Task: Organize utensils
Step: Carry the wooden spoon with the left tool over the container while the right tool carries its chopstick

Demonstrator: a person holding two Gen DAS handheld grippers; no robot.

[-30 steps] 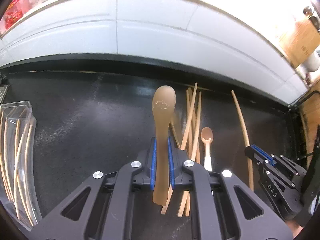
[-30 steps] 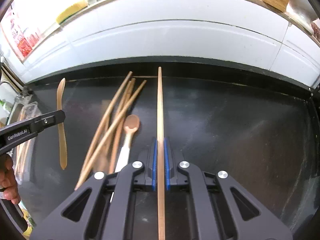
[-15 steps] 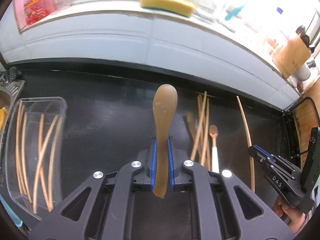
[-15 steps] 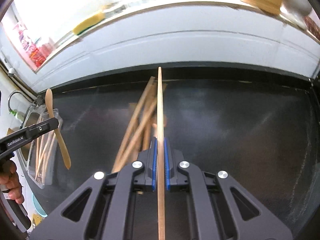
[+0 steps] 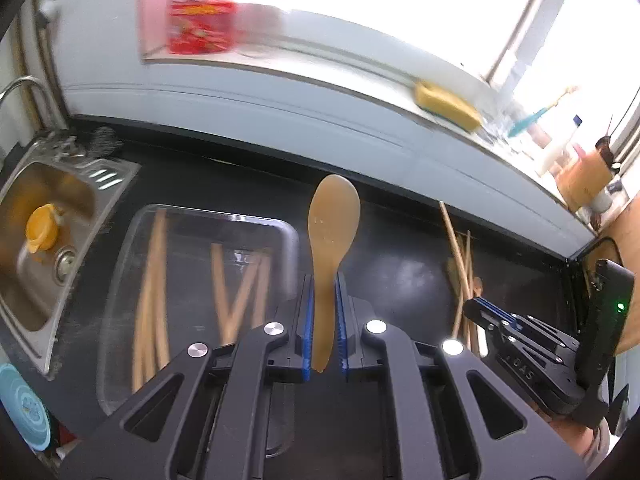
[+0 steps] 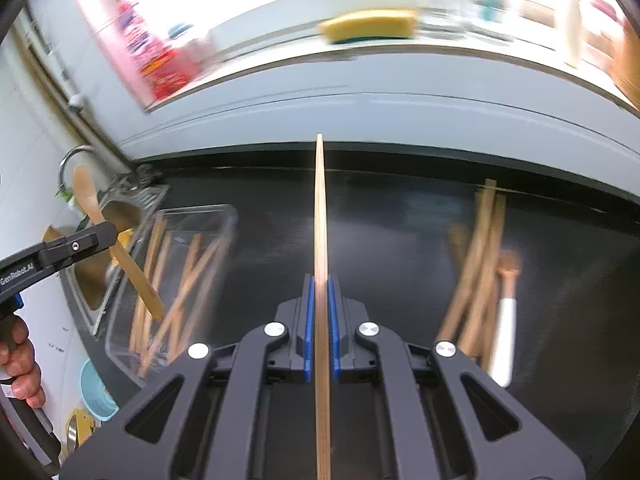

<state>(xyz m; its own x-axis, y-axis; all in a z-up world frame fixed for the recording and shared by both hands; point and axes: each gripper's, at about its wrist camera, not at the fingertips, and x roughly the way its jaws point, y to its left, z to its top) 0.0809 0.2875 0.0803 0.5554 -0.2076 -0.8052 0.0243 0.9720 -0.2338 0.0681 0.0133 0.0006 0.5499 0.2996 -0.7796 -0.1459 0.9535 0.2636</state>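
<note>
Left gripper [image 5: 323,312] is clamped on the handle of a tan spoon [image 5: 333,220] — bowl end pointing away, handle end poking out behind the blue pads. In the right wrist view the spoon [image 6: 94,204] sits tilted in those fingers, its bowl up over the sink [image 6: 94,276] and its handle slanting down toward the tray [image 6: 224,216].

Right gripper [image 6: 319,320] is squeezed tight on a single chopstick [image 6: 320,216], which runs straight along the fingers, its tip reaching toward the white wall at the back of the counter.

The clear plastic tray [image 5: 286,236] lies on the black counter [image 5: 400,276], just right of the steel sink [image 5: 36,280], and several wooden chopsticks [image 5: 154,280] lie inside it, some crossed over each other. From the left wrist camera the spoon hangs just right of the tray's near corner.

Over on the right side of the counter, well apart from the tray, a loose pile of chopsticks [image 6: 476,264] lies together, and a small spoon with a white handle [image 6: 504,320] rests right beside it — touching or not, the blur won't let me say.

A yellow sponge [image 5: 446,106] sits up on the ledge, and a yellow object [image 5: 40,226] lies in the sink basin.
</note>
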